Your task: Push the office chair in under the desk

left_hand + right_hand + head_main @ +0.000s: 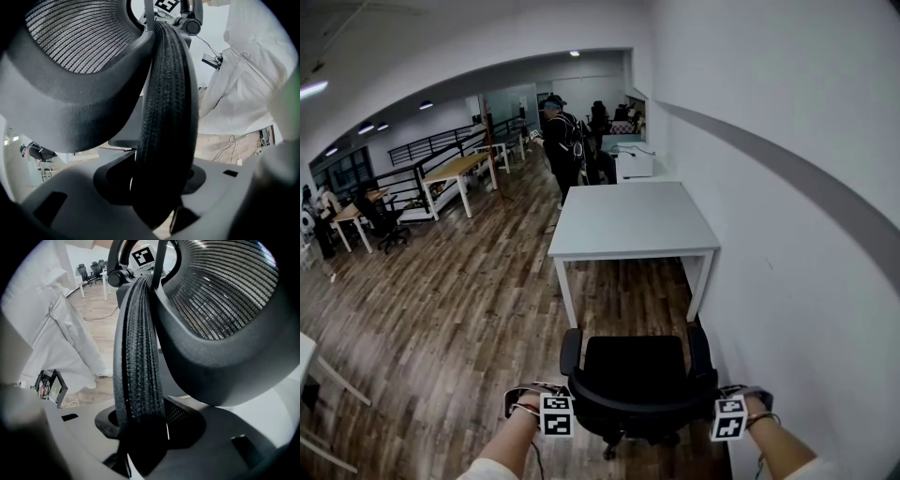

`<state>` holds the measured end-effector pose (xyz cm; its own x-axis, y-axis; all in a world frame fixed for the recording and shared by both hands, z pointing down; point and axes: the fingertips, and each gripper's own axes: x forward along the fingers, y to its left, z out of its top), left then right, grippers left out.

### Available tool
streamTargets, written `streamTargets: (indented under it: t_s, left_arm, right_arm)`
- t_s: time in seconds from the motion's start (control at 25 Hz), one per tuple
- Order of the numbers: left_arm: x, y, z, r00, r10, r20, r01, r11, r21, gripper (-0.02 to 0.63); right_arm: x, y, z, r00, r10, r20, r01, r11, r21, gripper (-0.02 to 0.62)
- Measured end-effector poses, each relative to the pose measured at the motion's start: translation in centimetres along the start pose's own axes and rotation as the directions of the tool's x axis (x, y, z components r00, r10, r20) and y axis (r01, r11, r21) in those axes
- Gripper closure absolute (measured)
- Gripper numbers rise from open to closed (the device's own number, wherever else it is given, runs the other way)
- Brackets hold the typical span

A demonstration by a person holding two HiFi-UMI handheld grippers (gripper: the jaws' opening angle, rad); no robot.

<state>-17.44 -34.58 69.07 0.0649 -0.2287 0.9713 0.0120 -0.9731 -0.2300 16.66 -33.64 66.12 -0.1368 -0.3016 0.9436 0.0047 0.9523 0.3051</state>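
A black office chair (636,375) stands on the wood floor just in front of the white desk (628,225), its seat facing the desk's open underside. My left gripper (565,407) is at the left edge of the chair's backrest and my right gripper (720,407) at the right edge. In the left gripper view the backrest's ribbed black rim (164,126) runs down between the jaws of the left gripper (159,187), which are shut on it. The right gripper (140,427) likewise clamps the rim (138,357); the mesh back (220,296) fills the view.
A white wall (787,234) runs close along the right of chair and desk. A person (561,145) stands beyond the desk's far end. More desks (459,169) and chairs (382,217) stand at the far left, with a railing (431,145) behind them.
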Motion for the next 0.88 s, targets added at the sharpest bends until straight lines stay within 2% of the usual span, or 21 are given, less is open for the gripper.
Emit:
streamTargets:
  t_s: [0.28,0.56,0.88]
  left_arm:
    - [0.6,3.4,-0.6,1.000,0.013,0.000,-0.013,1.000,-0.003,0.411]
    - [1.2,6.6,-1.2,1.000,0.025,0.004,-0.025,1.000,-0.012,0.407]
    - [2.3,11.1,-2.2,1.000,0.003,-0.019,-0.003,1.000,-0.007,0.407]
  right_arm:
    - [1.2,-3.5,0.0,0.999,-0.033,-0.005,0.033,0.999,0.008,0.400]
    - [2.1,-6.4,0.7,1.000,-0.025,0.005,0.025,1.000,0.008,0.400]
    - [3.3,-11.1,1.5,1.000,-0.009,0.018,0.009,1.000,0.008,0.400]
